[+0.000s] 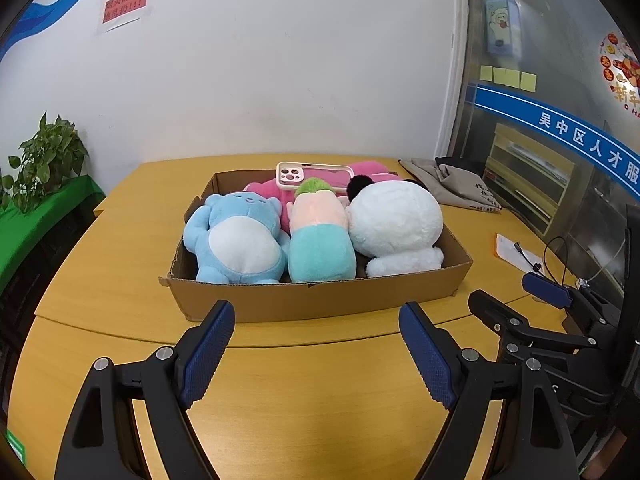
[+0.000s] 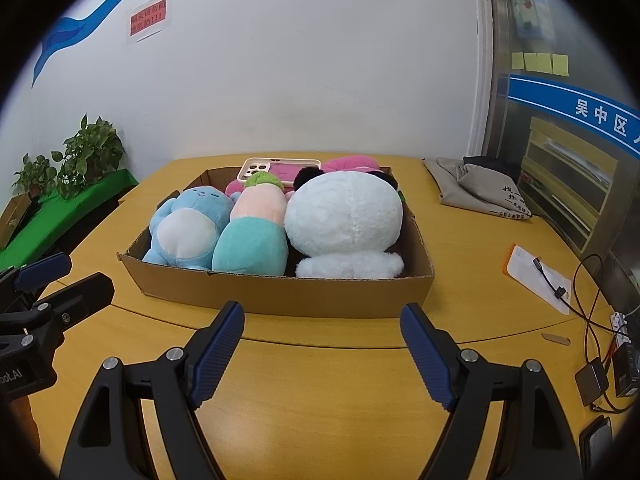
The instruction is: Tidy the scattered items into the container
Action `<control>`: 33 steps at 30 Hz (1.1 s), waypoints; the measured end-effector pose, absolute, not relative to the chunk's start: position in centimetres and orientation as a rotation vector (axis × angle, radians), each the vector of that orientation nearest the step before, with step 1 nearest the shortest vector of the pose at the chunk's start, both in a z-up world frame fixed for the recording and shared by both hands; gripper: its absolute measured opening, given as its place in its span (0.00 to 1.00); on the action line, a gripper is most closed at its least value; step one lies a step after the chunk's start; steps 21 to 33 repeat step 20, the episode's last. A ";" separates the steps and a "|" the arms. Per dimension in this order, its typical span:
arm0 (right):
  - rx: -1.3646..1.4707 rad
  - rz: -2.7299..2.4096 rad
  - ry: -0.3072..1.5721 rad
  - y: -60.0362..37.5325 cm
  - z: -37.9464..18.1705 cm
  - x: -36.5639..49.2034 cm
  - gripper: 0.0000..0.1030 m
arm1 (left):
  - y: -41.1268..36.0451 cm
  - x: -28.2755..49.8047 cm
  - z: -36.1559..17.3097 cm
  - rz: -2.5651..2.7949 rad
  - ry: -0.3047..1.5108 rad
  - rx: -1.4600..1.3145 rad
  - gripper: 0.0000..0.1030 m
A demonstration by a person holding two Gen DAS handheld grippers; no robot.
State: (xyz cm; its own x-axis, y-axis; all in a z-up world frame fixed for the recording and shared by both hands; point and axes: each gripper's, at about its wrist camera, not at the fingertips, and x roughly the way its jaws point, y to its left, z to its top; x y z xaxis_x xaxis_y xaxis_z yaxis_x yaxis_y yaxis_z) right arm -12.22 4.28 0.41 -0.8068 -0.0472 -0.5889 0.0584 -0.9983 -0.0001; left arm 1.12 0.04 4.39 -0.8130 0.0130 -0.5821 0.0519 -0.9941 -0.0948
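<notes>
A shallow cardboard box (image 1: 320,300) sits in the middle of a yellow wooden worktop (image 1: 300,392), its near wall facing both pairs of tongs across a bare strip of wood. The left tongs (image 1: 316,314) hover just short of that wall with their blue pads wide apart and nothing between them. The right tongs (image 2: 322,318) are just beside them, likewise spread and empty. Open worktop runs to the left of the box as far as the rounded edge. To the right there is less room, with a grey cloth bag (image 2: 480,192), a sheet of paper (image 2: 536,276) and black cables (image 2: 592,304) near the edge. The box is packed: a blue plush bear (image 1: 240,236) on the left, a teal and peach plush (image 1: 320,236) in the middle, a white panda plush (image 1: 394,220) on the right, all touching. Behind them lies a pink plush (image 1: 364,168), with a pink phone case (image 1: 312,176) resting on top.
</notes>
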 end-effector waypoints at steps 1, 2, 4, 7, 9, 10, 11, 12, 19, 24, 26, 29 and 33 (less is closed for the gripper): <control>0.957 -2.931 0.027 4.3 0.4 -12.2 0.78 | 0.1 1.2 4.3 -2.970 0.171 0.959 0.85; 0.959 -2.929 0.027 4.2 0.3 -12.2 0.78 | 0.2 1.3 4.3 -2.978 0.175 0.967 0.85; 0.967 -2.930 0.038 4.1 0.2 -12.2 0.78 | 0.4 1.4 4.2 -2.984 0.174 0.969 0.85; 0.961 -2.938 0.031 4.0 0.3 -12.1 0.78 | 0.6 1.4 3.8 -2.968 0.141 0.982 0.85; 0.960 -2.936 0.026 4.0 0.3 -12.1 0.78 | 0.5 1.2 3.5 -2.961 0.134 0.995 0.85; 0.955 -2.937 0.031 3.9 0.4 -12.1 0.78 | 0.4 1.2 3.4 -2.956 0.135 0.994 0.85; 0.949 -2.941 0.035 3.9 0.4 -12.1 0.78 | 0.3 1.2 3.4 -2.950 0.137 0.992 0.85; 0.944 -2.944 0.036 3.9 0.4 -12.1 0.78 | 0.2 1.1 3.3 -2.944 0.140 0.997 0.85; 0.957 -2.929 0.039 3.3 0.2 -12.1 0.78 | -0.2 1.1 2.7 -2.915 0.163 1.028 0.85; 0.961 -2.928 0.038 3.3 0.1 -12.1 0.78 | -0.2 1.1 2.7 -2.909 0.150 1.029 0.85; 0.961 -2.928 0.038 3.3 0.1 -12.1 0.78 | -0.2 1.1 2.7 -2.909 0.150 1.029 0.85; 0.961 -2.928 0.038 3.3 0.1 -12.1 0.78 | -0.2 1.1 2.7 -2.909 0.150 1.029 0.85; 0.961 -2.928 0.038 3.3 0.1 -12.1 0.78 | -0.2 1.1 2.7 -2.909 0.150 1.029 0.85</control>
